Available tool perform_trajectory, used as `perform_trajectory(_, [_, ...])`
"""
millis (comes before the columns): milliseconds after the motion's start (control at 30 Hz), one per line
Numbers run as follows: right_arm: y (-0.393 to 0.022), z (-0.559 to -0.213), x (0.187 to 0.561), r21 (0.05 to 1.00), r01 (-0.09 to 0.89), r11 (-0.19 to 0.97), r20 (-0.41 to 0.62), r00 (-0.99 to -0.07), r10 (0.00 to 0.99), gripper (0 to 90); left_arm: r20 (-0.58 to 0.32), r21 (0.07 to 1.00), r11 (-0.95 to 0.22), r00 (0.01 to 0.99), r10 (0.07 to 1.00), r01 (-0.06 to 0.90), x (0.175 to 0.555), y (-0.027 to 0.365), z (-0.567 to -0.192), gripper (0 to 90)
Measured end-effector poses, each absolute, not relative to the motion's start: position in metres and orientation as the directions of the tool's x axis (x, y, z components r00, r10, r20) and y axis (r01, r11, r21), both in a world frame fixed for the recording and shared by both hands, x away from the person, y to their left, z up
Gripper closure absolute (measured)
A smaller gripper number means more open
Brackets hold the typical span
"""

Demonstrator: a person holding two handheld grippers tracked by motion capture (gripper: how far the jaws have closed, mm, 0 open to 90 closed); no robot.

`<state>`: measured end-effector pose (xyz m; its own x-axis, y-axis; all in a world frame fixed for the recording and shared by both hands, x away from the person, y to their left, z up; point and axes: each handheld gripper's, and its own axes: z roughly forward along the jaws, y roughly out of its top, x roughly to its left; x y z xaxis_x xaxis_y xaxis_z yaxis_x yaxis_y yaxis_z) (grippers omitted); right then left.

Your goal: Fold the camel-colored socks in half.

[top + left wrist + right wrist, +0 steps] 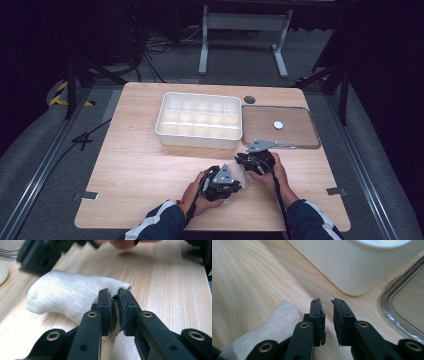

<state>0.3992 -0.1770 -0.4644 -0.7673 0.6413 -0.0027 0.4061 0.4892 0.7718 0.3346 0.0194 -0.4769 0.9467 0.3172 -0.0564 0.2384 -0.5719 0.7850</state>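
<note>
Left gripper (pixel 115 312) clamped on grey sock (pixel 67 297) lying on table (pixel 140 165), near its front edge; right gripper (pixel 327 315) jaws slightly apart, empty, beside sock, facing divided bin (pixel 198 121)

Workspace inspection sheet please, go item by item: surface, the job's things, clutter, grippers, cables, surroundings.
Surface: light wooden table, tape marks at its edges.
Job's things: pale knit sock lying near the front edge; white compartment box, compartments look empty; clear lid flat beside it, with a white round spot on it.
Clutter: dark round disc behind the lid.
Grippers: left gripper shut on the sock's edge; right gripper with jaws slightly apart, nothing between them, beside the sock.
Cables: one trails from each gripper; more lie on the floor behind the table.
Surroundings: grey carpet, white frame legs, dark stands.
</note>
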Motion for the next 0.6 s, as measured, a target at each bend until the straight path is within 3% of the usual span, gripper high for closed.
perform_trajectory(200, [-0.191,-0.448,0.384,0.795,0.343,0.5,0.016,-0.836,0.549,67.5,-0.044,0.777,-0.586,0.948,0.315,0.231,0.334,0.018,-0.476,80.5])
perform_trajectory(433, [-0.199,-0.448,0.371,0.778,0.31,0.547,-0.007,-0.866,0.5,74.3,-0.03,0.774,-0.593,0.949,0.314,0.221,0.333,0.017,-0.475,80.6])
perform_trajectory(600, [-0.195,-0.463,0.376,0.753,0.329,0.57,0.001,-0.867,0.499,71.7,-0.024,0.769,-0.601,0.949,0.313,0.218,0.333,0.017,-0.475,80.6])
